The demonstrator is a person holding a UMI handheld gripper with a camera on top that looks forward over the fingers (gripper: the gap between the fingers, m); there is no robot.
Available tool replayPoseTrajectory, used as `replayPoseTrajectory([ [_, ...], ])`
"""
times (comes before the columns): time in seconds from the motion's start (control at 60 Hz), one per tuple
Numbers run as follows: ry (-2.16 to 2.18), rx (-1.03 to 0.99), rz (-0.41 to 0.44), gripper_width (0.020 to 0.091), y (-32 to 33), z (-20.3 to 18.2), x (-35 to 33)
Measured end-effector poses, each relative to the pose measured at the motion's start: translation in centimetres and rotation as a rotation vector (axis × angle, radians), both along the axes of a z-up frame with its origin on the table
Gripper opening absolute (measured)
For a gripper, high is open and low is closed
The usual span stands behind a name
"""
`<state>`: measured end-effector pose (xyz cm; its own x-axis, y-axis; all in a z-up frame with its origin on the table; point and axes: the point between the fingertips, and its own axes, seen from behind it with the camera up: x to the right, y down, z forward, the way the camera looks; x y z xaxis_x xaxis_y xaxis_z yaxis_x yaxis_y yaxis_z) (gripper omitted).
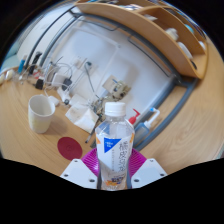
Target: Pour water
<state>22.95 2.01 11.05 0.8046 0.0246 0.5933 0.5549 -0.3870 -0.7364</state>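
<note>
I have the water bottle [116, 150] standing upright between my gripper [115, 172] fingers, its white cap on top and both magenta pads pressed against its sides, so I read the fingers as clamped on it. The white cup [41, 113] stands on the wooden table [25, 150] ahead and off to the left, near but clearly apart from the bottle. I judge the pour needs me to carry the bottle left over the cup, then tip its vertical axis toward the rim
</note>
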Motion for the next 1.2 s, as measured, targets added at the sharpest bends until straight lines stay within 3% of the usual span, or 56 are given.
replayPoseTrajectory([
  [0.267, -0.574, -0.087, 0.208, 0.0354, 4.9, 2.8, -6.2],
  [0.6, -1.211, -0.196, 0.365, 0.0351, 7.4, 2.7, -10.1],
  [0.9, -1.278, -0.196, 0.406, 0.0352, 7.5, 2.3, -11.6],
  [1.017, -0.984, -0.144, 0.39, 0.0352, 6.6, 2.4, -12.5],
  [1.2, -0.375, -0.032, 0.294, 0.0359, 4.8, 5.2, -12.9],
])
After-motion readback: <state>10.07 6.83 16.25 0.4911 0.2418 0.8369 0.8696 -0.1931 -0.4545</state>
